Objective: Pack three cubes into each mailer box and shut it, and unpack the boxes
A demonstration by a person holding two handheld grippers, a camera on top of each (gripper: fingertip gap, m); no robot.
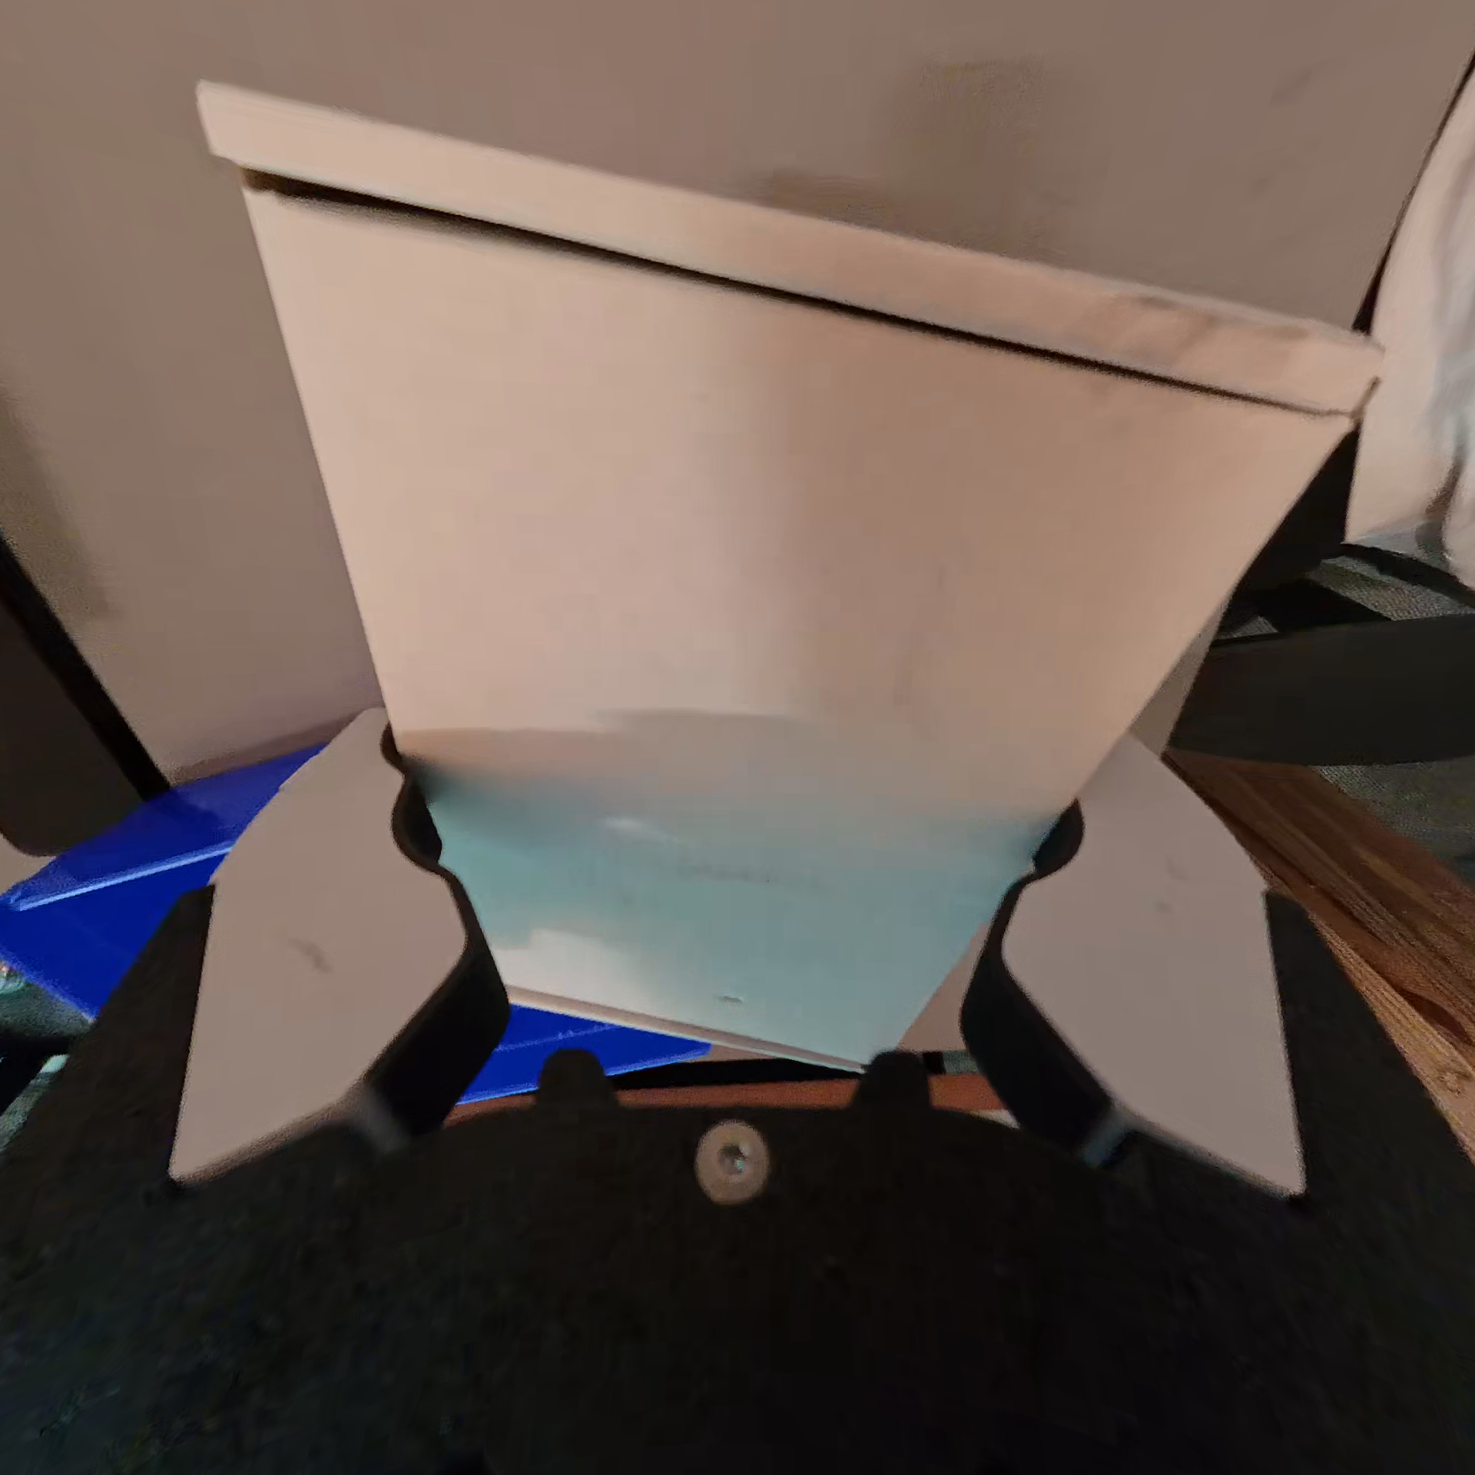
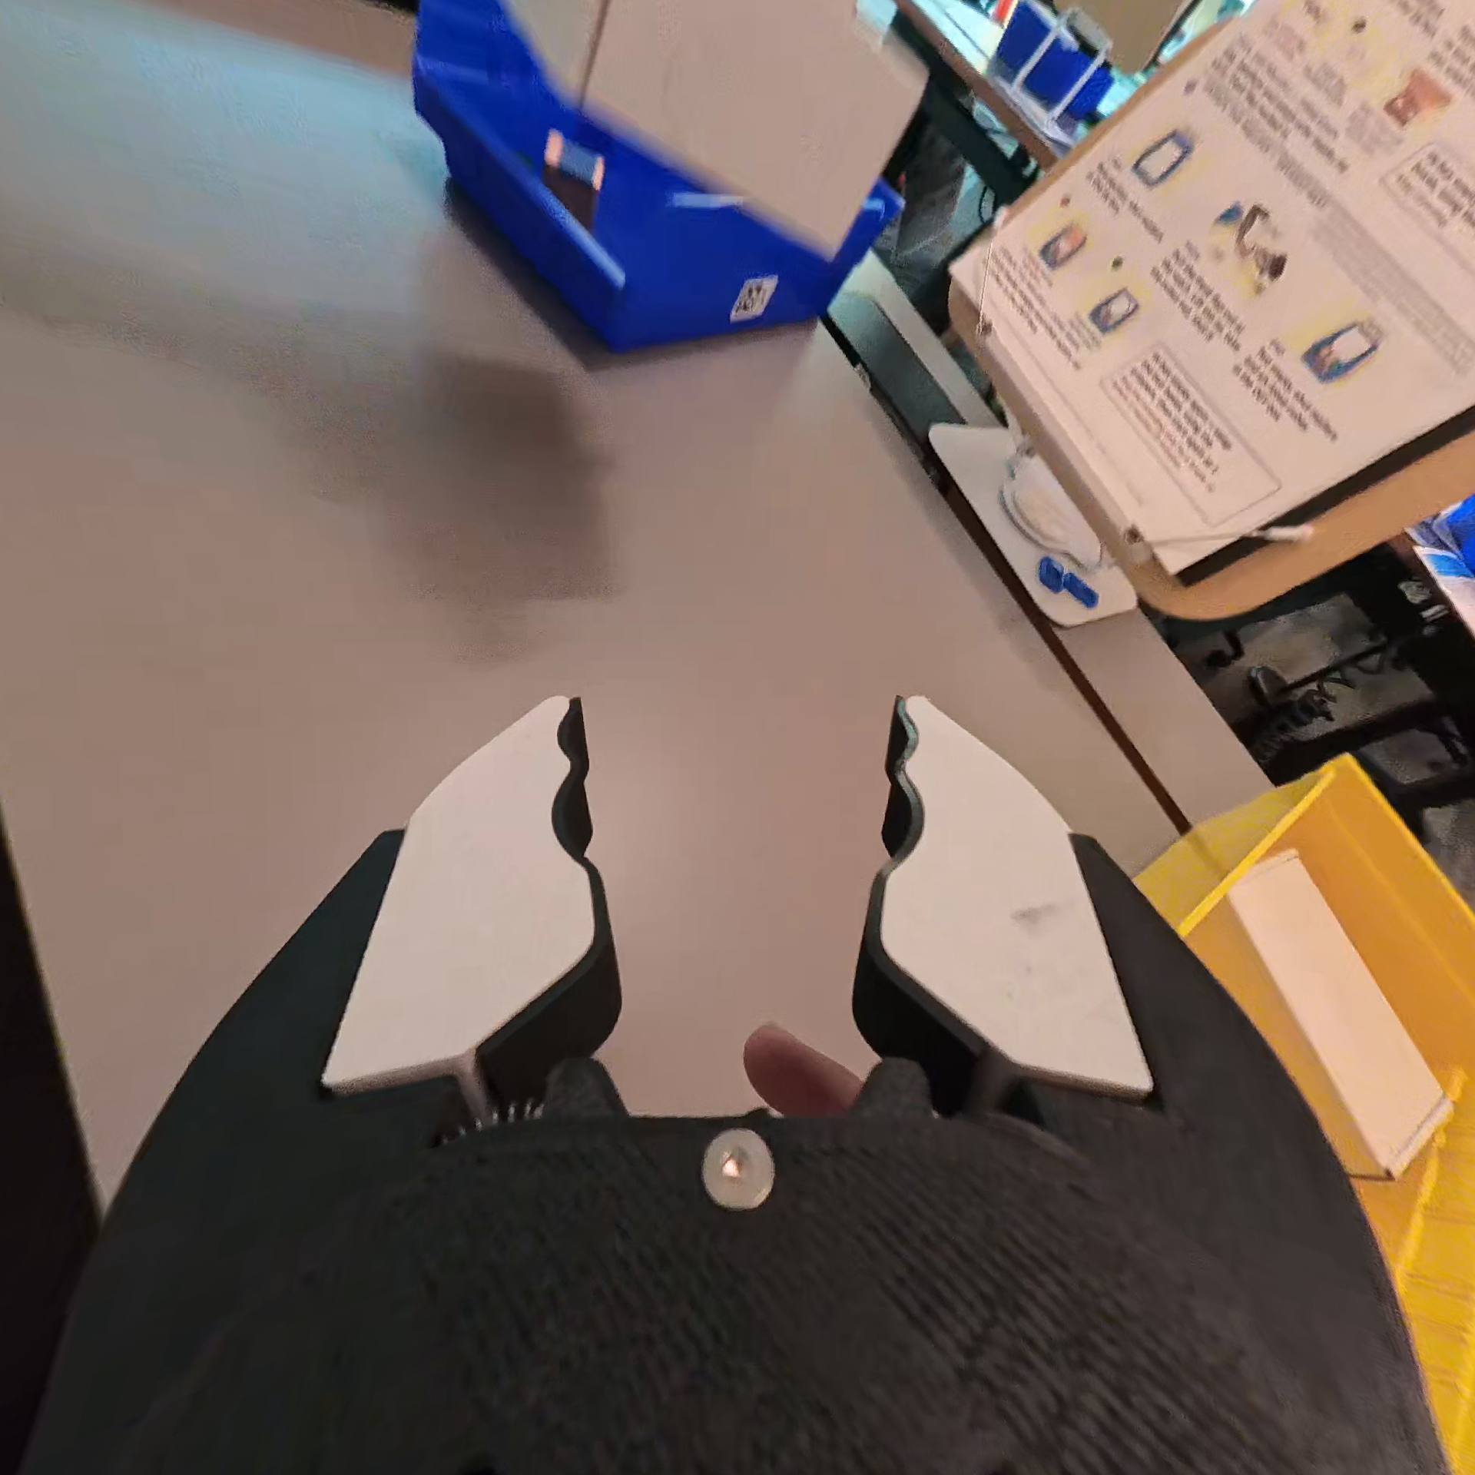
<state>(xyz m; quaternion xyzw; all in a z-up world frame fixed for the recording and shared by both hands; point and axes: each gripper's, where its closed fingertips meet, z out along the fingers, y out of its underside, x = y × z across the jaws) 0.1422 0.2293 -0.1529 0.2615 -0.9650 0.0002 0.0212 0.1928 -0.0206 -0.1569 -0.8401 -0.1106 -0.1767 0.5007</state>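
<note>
My left gripper [image 1: 742,766] is shut on a closed white mailer box [image 1: 718,495], one finger against each side. The box is held tilted in the air over a blue bin [image 1: 160,862], with a thin gap under its lid edge. In the right wrist view the same box [image 2: 758,104] hangs blurred over the blue bin [image 2: 662,263]. A small dark object [image 2: 571,172] lies in that bin; I cannot tell whether it is a cube. My right gripper [image 2: 738,710] is open and empty, low over the grey table [image 2: 319,399].
A yellow bin [image 2: 1357,822] stands at the table's right edge beside my right gripper, with a flat white box [image 2: 1341,1014] leaning in it. A board with printed sheets [image 2: 1237,279] overhangs the far right. A fingertip [image 2: 798,1069] shows between the right jaws. One gripper's finger ends stand about 25 cm off the other's.
</note>
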